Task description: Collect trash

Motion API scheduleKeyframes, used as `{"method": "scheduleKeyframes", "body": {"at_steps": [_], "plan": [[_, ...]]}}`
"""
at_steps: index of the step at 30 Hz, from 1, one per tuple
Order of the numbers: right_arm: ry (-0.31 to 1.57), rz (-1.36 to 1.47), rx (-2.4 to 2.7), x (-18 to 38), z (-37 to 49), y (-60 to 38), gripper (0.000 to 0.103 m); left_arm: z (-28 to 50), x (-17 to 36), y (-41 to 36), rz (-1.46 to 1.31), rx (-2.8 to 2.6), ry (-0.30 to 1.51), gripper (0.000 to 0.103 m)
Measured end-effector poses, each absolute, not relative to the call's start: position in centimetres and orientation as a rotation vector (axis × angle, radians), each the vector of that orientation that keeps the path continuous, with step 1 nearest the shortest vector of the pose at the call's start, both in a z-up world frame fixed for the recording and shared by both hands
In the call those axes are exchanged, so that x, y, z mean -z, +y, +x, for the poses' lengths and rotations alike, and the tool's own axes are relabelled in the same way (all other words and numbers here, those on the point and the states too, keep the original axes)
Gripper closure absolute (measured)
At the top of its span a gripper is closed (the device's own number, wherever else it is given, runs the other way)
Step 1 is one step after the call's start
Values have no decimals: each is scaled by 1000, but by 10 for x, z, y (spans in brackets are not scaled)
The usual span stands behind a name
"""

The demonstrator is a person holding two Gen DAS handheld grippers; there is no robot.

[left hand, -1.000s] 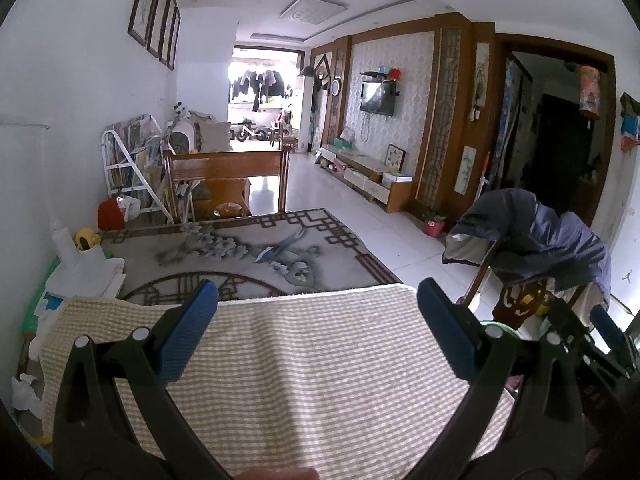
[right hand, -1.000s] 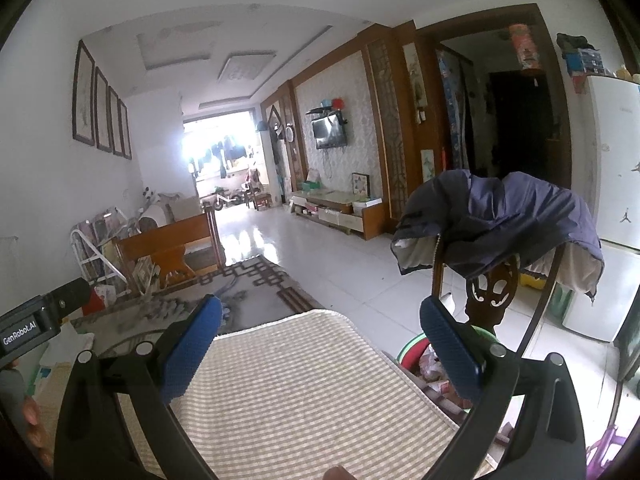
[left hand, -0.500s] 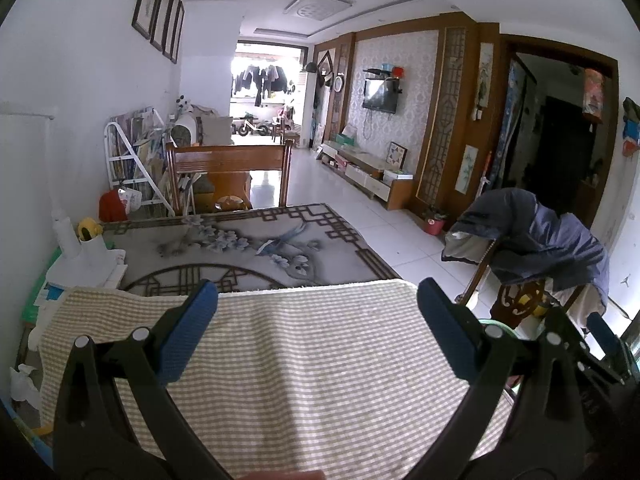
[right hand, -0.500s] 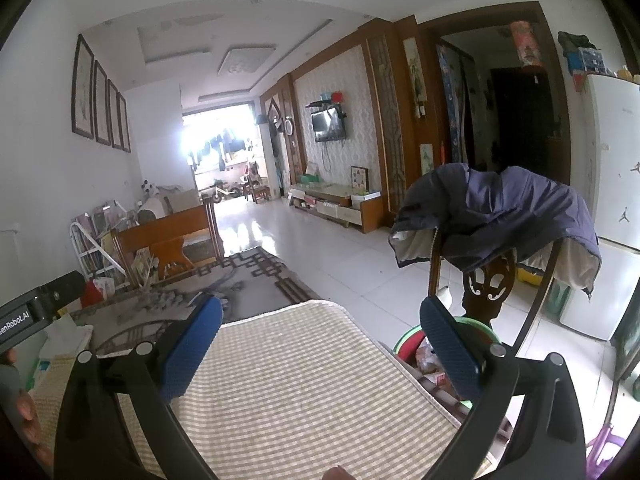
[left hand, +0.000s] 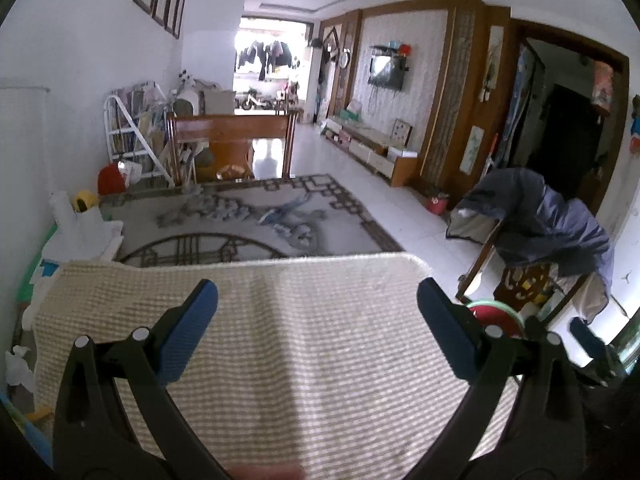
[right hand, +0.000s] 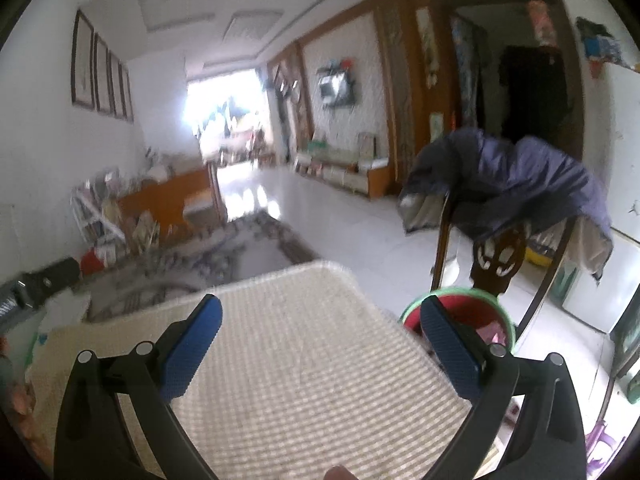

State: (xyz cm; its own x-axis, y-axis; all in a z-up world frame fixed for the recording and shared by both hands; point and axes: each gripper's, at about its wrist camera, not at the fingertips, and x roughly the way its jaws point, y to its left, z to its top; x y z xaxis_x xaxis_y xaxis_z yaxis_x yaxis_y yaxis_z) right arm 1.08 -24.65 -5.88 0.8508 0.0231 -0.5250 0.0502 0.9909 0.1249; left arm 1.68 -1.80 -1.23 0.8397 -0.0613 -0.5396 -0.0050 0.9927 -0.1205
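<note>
Left gripper (left hand: pixel 318 320): held level above a checked beige cloth (left hand: pixel 280 360), fingers pointing forward down the room; jaws spread wide, blue pads (left hand: pixel 188 332) well apart, nothing between them.

Right gripper (right hand: pixel 320 340): held over the same cloth's (right hand: pixel 304 380) right part, tilted toward its right edge; jaws likewise spread wide, empty. View blurred.

Bin (right hand: pixel 464 308): red pail with green rim, on the floor just beside the cloth's right edge, under a wooden chair (right hand: pixel 500 256) draped with a dark blue jacket (right hand: pixel 512 180). Pinkish contents, too blurred to identify. Partly hidden behind the right finger in the right view; rim (left hand: pixel 496 308) visible in the left view.

Crumpled white tissue (left hand: pixel 16 364): at the cloth's left edge, well apart from both grippers.

Patterned grey rug (left hand: pixel 248 220): floor beyond the cloth.
</note>
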Motion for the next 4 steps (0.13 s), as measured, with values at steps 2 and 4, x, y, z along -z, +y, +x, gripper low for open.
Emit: {"method": "scheduleKeyframes", "body": {"at_steps": [2, 4], "plan": [[634, 101, 1, 85, 33, -243, 7, 18, 20, -15, -118, 2, 596, 5], [694, 51, -15, 108, 53, -239, 7, 18, 29, -8, -129, -26, 614, 5]]}}
